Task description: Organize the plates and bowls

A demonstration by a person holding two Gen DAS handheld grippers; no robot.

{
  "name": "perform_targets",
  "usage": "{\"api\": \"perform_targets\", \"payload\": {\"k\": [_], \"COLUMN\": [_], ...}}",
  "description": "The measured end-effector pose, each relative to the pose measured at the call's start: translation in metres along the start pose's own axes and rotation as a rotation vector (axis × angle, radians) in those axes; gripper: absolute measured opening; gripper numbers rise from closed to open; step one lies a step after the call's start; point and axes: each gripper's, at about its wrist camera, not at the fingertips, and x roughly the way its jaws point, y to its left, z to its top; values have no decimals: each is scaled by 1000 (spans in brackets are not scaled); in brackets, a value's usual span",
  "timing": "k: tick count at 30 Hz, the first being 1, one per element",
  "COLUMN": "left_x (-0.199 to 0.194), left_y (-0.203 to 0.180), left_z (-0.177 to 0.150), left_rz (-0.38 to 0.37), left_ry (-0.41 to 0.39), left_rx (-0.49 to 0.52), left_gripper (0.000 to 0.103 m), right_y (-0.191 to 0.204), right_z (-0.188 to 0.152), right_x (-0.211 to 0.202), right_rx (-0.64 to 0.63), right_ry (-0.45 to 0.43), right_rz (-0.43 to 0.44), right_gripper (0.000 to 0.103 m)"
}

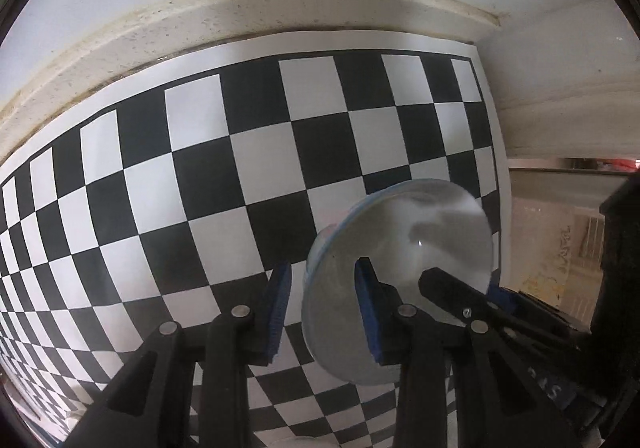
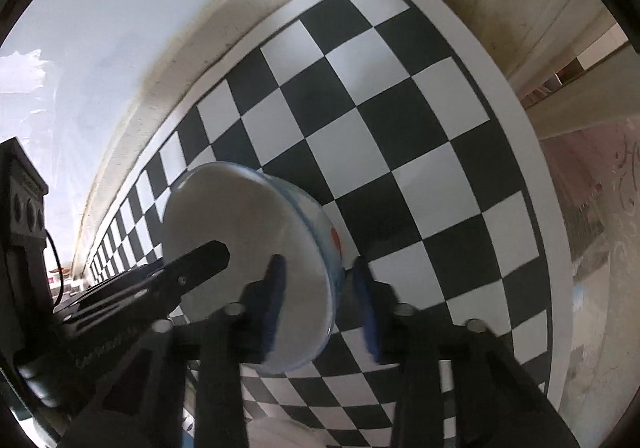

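One white bowl (image 1: 420, 240) with a blue-patterned outside hangs tilted over the checkered mat, held from two sides. My left gripper (image 1: 324, 266) is shut on its near wall, with one blue pad inside the bowl and the other outside. From the right, a black finger of the right gripper (image 1: 444, 288) reaches into the same bowl. In the right wrist view the bowl (image 2: 232, 215) shows a red mark on its side. My right gripper (image 2: 317, 262) is shut on the wall there, one pad inside and one outside. The left gripper's finger (image 2: 200, 264) lies inside the bowl.
The black-and-white checkered mat (image 1: 200, 167) (image 2: 400, 127) covers the surface below. A cream ledge (image 1: 200, 19) and a pale wall run along its far side. Past the mat's right edge lies a patterned floor (image 2: 600, 228). A black device (image 2: 20, 207) stands at the left.
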Motion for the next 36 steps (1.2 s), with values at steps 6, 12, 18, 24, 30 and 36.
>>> {"api": "perform_targets", "payload": {"k": [6, 12, 18, 24, 30, 36], "left_x": [3, -3, -26, -54, -77, -89], "left_y": [-4, -13, -18, -18, -20, -19], "left_z": [0, -10, -32, -58, -98, -136], "left_rz": [0, 14, 7, -10, -23, -9], "left_ry": [-8, -21, -38, -49, -82, -96], "left_rx": [15, 20, 25, 32, 37, 68], "left_gripper": [22, 22, 22, 22, 22, 22], "right_y": [1, 15, 32, 45, 59, 58], "right_z": [2, -10, -31, -67, -112, -155], "right_x": [3, 5, -10, -33, -55, -65], "right_rx": [-27, -48, -77, -97, -121, -143], "right_ry": [-1, 2, -10, -25, -40, -35], "right_rz": [-73, -75, -61, -33, -7, 5], "right_gripper": [10, 10, 10, 9, 10, 10]}}
